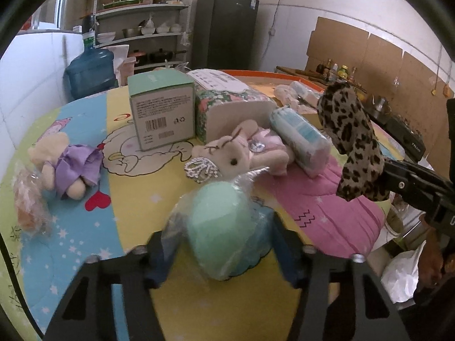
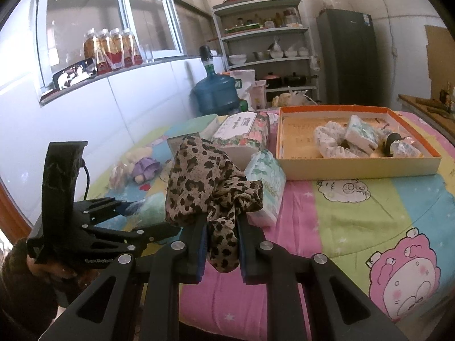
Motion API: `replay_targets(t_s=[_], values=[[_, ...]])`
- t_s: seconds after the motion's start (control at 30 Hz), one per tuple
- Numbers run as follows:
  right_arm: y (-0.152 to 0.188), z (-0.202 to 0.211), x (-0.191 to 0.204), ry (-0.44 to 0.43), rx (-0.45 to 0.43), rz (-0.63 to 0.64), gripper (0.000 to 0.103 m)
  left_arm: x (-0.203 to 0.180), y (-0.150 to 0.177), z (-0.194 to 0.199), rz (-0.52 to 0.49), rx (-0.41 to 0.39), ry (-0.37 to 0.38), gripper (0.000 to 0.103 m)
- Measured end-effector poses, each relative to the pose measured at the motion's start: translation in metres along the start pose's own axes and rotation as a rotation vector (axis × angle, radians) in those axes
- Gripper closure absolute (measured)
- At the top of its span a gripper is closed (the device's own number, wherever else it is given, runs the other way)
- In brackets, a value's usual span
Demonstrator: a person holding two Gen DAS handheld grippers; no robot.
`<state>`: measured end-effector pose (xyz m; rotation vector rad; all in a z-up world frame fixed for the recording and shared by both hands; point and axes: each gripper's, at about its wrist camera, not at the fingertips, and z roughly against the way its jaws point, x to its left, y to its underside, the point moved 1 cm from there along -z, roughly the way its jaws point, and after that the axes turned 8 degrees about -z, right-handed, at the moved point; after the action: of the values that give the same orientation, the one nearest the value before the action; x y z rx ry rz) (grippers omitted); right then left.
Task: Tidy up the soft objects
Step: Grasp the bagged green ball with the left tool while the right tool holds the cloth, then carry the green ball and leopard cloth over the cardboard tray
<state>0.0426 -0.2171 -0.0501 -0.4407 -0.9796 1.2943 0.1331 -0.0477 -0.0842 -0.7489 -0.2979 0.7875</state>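
My left gripper (image 1: 219, 236) is shut on a mint-green sponge in clear wrap (image 1: 221, 227), held just above the cartoon bedspread. It also shows in the right wrist view (image 2: 148, 207). My right gripper (image 2: 220, 224) is shut on a leopard-print cloth scrunchie (image 2: 210, 182), lifted above the table; it shows at the right of the left wrist view (image 1: 349, 139). A bunny plush in pink (image 1: 241, 153) and a bear plush in a purple dress (image 1: 65, 164) lie on the spread. An orange-rimmed box (image 2: 358, 167) holds several soft items.
A mint carton (image 1: 162, 113), a floral tissue pack (image 1: 227, 105) and a blue wrapped pack (image 1: 301, 142) stand mid-table. A wrapped orange item (image 1: 28, 204) lies at the left edge. A water jug (image 2: 216, 91), shelves and a fridge stand behind the table.
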Motion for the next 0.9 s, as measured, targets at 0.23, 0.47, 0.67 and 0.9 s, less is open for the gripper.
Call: replay_targets(t_s=[0.23, 0.47, 0.67, 0.9], values=[[0.000, 0.000, 0.001, 0.000, -0.001, 0.001, 0.085, -0.001, 0.003, 0.007, 0.043, -0.038, -0.018, 0.059], [0.002, 0.000, 0.003, -0.004, -0.005, 0.008, 0.085, 0.001, 0.005, 0.025, 0.090, -0.097, -0.050, 0.059], [0.001, 0.002, 0.005, -0.003, -0.014, 0.014, 0.085, -0.002, 0.004, 0.039, 0.110, -0.139, -0.079, 0.059], [-0.006, 0.010, 0.008, 0.002, -0.043, 0.030, 0.085, -0.009, -0.005, 0.058, 0.121, -0.188, -0.149, 0.059]])
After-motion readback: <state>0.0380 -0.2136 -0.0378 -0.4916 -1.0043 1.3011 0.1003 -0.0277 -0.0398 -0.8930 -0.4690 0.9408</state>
